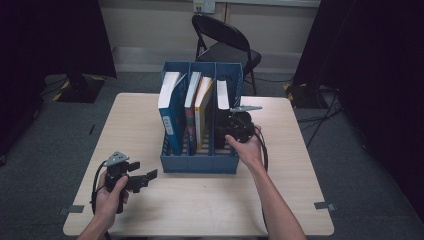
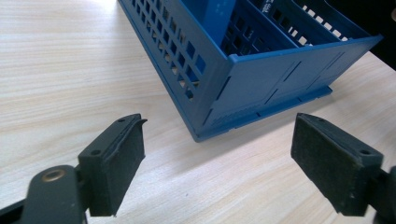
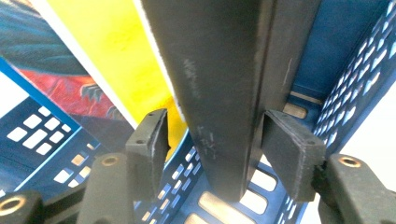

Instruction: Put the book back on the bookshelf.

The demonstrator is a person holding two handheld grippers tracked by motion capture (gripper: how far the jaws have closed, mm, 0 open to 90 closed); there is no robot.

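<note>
A blue three-slot file rack (image 1: 200, 162) stands on the table's middle. Its left slot holds a blue book (image 1: 170, 112), and its middle slot holds a dark-spined book (image 1: 191, 105) and a yellow one (image 1: 204, 110). A black book (image 1: 222, 97) stands upright in the right slot. My right gripper (image 1: 223, 132) reaches into that slot. In the right gripper view its jaws (image 3: 215, 149) straddle the black book (image 3: 219, 70). The left pad (image 3: 152, 140) stands off it and the right pad (image 3: 289, 149) lies against it. My left gripper (image 1: 145, 171) is open above the table, left of the rack's front corner (image 2: 261, 79), with nothing between its pads (image 2: 217, 158).
The light wooden table (image 1: 210, 200) has bare room in front of and on both sides of the rack. A black folding chair (image 1: 225, 40) stands behind the far edge. Dark curtains hang at both sides of the room. The yellow book (image 3: 107, 42) leans just left of the black one.
</note>
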